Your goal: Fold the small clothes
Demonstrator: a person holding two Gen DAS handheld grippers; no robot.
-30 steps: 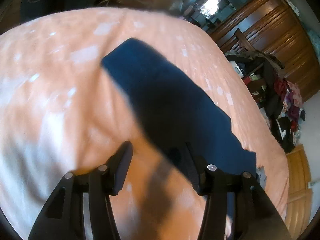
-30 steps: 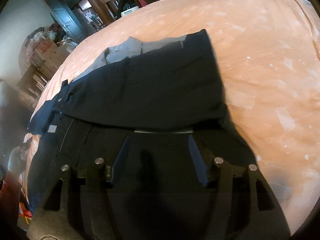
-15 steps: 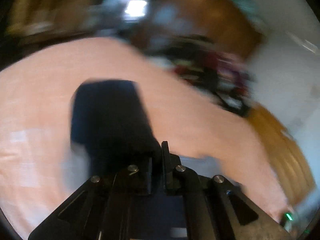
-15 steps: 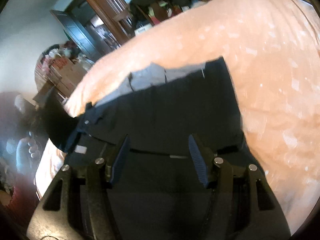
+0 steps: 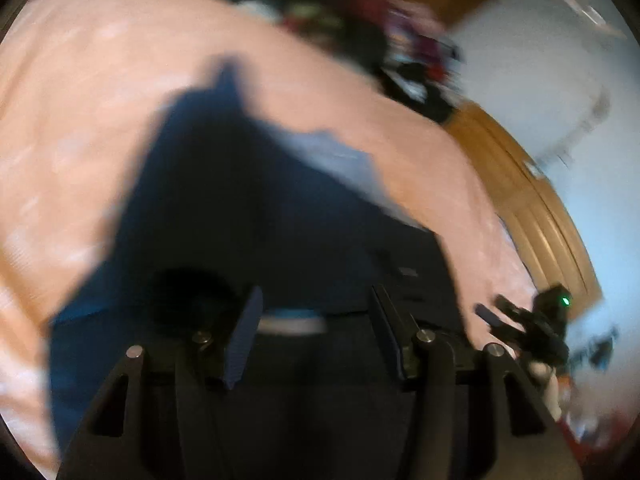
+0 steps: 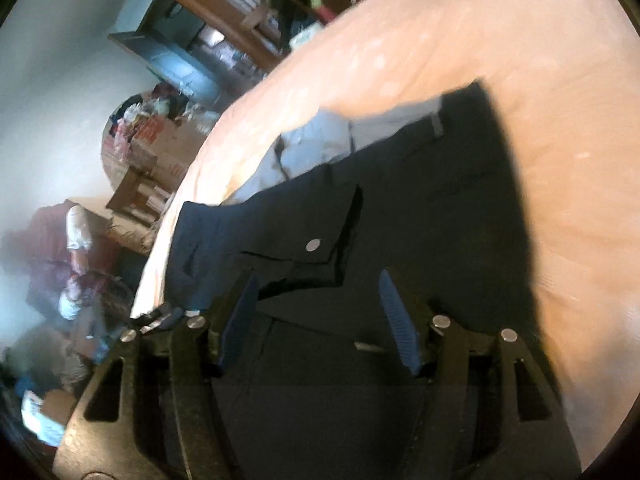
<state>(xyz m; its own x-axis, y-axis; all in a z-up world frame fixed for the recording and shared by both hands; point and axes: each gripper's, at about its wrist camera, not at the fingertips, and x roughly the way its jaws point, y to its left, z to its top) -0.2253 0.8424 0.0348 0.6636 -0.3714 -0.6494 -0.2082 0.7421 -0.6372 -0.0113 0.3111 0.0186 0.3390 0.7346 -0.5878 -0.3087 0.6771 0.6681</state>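
Now your left gripper (image 5: 314,330) is opening after that clenched moment, letting go; right gripper (image 6: 320,316) is hanging open. Shorts (image 6: 420,208) are lying on the bed (image 6: 540,60) directly under both, so the fold looks placed.

No text, brand, number or sign can be read in either view. The pale tag (image 5: 291,325) on the dark garment (image 6: 420,208) is blurred (a smear at best), and the boxes (image 6: 160,148) beside the bed show nothing legible.
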